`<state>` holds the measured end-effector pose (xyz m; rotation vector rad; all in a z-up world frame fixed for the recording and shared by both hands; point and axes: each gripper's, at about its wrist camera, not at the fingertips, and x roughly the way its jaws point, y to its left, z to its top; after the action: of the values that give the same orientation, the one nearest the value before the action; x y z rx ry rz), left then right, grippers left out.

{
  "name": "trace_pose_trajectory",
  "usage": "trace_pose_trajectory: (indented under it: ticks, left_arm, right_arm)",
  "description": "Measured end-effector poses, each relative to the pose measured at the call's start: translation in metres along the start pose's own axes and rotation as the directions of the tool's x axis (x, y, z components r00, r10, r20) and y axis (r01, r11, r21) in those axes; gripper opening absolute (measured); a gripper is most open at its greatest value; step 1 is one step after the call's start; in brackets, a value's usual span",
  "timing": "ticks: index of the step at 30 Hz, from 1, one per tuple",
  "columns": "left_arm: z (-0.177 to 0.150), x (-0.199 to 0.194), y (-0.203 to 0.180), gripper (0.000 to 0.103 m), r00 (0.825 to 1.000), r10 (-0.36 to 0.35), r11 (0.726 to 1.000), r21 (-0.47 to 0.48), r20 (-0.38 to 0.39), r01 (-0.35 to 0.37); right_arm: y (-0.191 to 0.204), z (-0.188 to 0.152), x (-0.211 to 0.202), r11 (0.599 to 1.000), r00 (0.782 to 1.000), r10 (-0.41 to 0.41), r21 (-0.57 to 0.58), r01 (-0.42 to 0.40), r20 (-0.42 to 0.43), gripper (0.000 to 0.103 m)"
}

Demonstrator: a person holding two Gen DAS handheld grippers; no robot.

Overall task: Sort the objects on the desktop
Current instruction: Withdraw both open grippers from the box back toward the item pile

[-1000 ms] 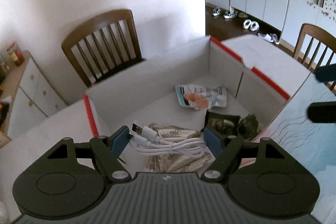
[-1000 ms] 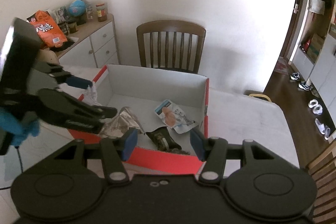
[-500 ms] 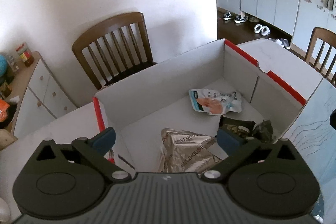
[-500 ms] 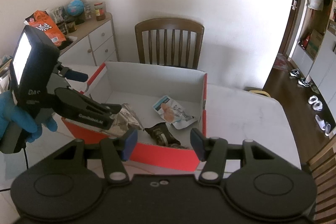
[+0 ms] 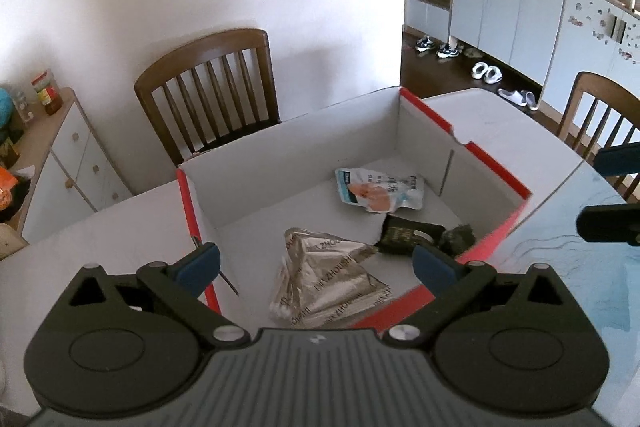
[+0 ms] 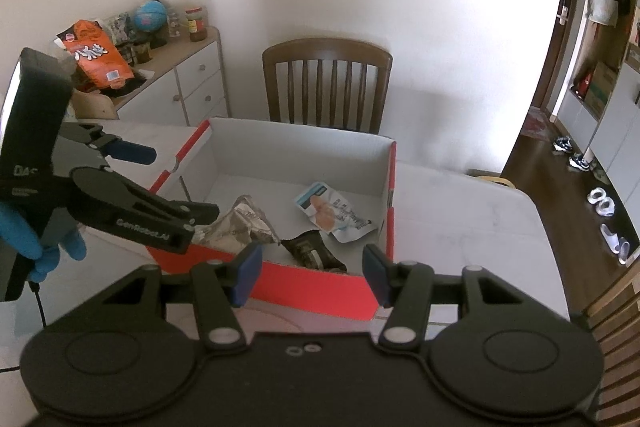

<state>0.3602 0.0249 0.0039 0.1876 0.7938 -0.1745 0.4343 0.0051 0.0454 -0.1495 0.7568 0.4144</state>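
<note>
A white cardboard box with red rims (image 5: 400,131) (image 6: 304,291) stands on the table. Inside lie a crumpled silver foil packet (image 5: 328,279) (image 6: 244,223), a white-and-blue pouch (image 5: 380,187) (image 6: 332,215) and a dark packet (image 5: 408,233) (image 6: 312,253). My left gripper (image 5: 316,261) (image 6: 172,183) hangs over the box's near-left corner, jaws wide open and empty. The white cable is not visible in either view. My right gripper (image 6: 312,267) (image 5: 612,191) sits in front of the red front wall, open about halfway, nothing between its blue pads.
A wooden chair (image 5: 208,87) stands behind the box, another (image 5: 592,115) at the right. A white sideboard (image 6: 180,79) with an orange bag, globe and jars is at the left. A blue-gloved hand (image 6: 52,251) holds the left gripper. White tabletop (image 6: 460,219) extends right of the box.
The left jaws spread wide and the white cable dropped out of them and out of sight. The left gripper then drew back and up from the box. The right gripper stayed put.
</note>
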Motion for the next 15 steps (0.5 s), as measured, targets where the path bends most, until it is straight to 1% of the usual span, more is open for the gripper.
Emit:
trace_pose_trajectory:
  ticks: [15]
  left_arm:
    - [-0.018, -0.055, -0.022, 0.103, 0.999, 0.016, 0.999, -0.03, 0.029, -0.015]
  right_arm:
    - [0.001, -0.017, -0.037, 1.0, 0.999, 0.021, -0.013, -0.021, 0.026, 0.055]
